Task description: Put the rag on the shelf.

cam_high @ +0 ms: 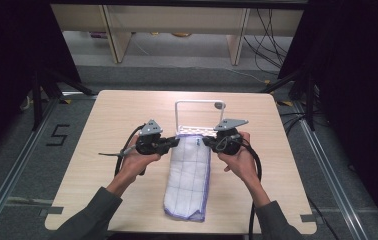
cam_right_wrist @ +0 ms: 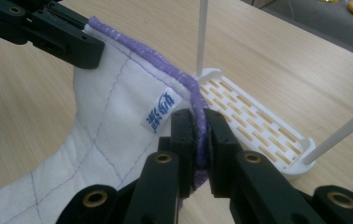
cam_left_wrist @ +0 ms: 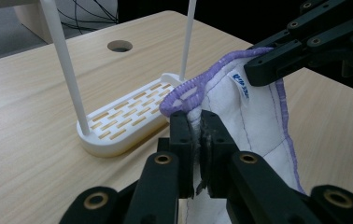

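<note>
I am holding a folded white cloth (cam_high: 188, 175) with purple edging by its far end, one corner in each gripper. The left gripper (cam_left_wrist: 197, 140) is pinching its corner with the fingers closed tight on the fabric, and the right gripper (cam_right_wrist: 200, 140) is clamping the purple hem the same way. The rest of the cloth is lying lengthwise on the tabletop (cam_high: 107, 125), running back toward the near edge, while the lifted end is hanging just in front of the white rack (cam_high: 197, 117) with its slotted base and thin upright frame.

I am judging the likely aim to be draping the cloth over that frame. The risks I am watching: the rack looks light, so the dragging fabric could be snagging a post and tipping it. Each grip is catching only a narrow bit of edge, so uneven pulling could be slipping a corner free.
</note>
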### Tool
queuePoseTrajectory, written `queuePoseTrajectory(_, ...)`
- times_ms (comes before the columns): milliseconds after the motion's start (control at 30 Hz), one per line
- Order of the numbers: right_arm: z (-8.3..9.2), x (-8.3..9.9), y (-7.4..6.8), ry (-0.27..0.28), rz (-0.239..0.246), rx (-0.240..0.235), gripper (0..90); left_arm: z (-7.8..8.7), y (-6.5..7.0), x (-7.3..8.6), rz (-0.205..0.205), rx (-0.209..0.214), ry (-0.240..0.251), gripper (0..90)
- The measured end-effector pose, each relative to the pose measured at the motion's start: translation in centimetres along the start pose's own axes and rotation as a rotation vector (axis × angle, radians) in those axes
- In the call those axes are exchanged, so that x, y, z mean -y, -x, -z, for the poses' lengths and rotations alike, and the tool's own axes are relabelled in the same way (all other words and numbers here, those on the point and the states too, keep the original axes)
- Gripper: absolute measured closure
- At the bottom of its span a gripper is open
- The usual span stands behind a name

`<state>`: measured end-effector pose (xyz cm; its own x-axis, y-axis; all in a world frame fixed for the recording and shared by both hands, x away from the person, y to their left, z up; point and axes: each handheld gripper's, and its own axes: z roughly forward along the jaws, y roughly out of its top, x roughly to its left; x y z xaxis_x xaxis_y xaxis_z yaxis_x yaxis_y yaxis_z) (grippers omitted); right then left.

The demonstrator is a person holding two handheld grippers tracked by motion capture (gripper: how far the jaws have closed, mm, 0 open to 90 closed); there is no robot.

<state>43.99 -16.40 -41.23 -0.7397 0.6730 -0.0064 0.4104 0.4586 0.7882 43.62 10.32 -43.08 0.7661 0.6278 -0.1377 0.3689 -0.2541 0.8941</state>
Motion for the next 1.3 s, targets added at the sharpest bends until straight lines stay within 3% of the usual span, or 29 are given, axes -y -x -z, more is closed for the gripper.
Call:
queuePoseTrajectory(267,0.7,-0.8,-0.4,0.024,-0.006,-0.002,83.5,0.9,0.2,-0.4,-0.006,-0.009,0.015,84.0)
queuePoseTrajectory(300,0.8,-0.8,-0.4,0.034,0.015,-0.007,83.6,1.0,0.2,-0.5,-0.007,-0.002,0.021,84.0)
queuePoseTrajectory(400,1.4,-1.2,-0.8,0.026,0.005,-0.007,83.6,1.4,0.5,-0.7,-0.007,0.001,0.030,84.1)
queuePoseTrajectory(467,1.7,-1.5,-1.1,0.050,0.030,0.000,83.6,1.9,0.6,-0.9,-0.006,0.006,0.032,84.1)
queuePoseTrajectory(500,2.0,-1.6,-1.4,0.042,0.013,-0.003,83.6,2.0,0.7,-1.0,-0.010,0.008,0.033,84.1)
queuePoseTrajectory(533,2.2,-1.7,-1.5,0.049,0.038,-0.004,83.6,2.3,0.8,-1.2,-0.019,0.005,0.029,84.1)
queuePoseTrajectory(667,2.9,-2.2,-2.3,0.062,0.056,-0.022,83.7,3.2,1.1,-2.3,-0.026,0.012,0.044,84.1)
queuePoseTrajectory(867,4.9,-3.2,-2.8,0.112,0.072,-0.006,83.9,4.4,1.5,-3.7,-0.031,0.030,0.070,84.3)
queuePoseTrajectory(1000,6.0,-3.8,-2.8,0.153,0.082,0.004,84.1,4.8,1.9,-4.9,-0.033,0.042,0.082,84.4)
queuePoseTrajectory(1167,7.3,-5.0,-2.5,0.174,0.096,0.027,84.5,5.0,2.6,-7.1,-0.066,0.047,0.093,84.6)
queuePoseTrajectory(1267,8.2,-6.0,-2.1,0.177,0.077,0.040,84.6,4.8,2.4,-8.4,-0.070,0.027,0.092,84.7)
queuePoseTrajectory(1300,8.3,-6.3,-1.9,0.183,0.099,0.042,84.6,4.7,2.3,-8.9,-0.068,0.022,0.090,84.8)
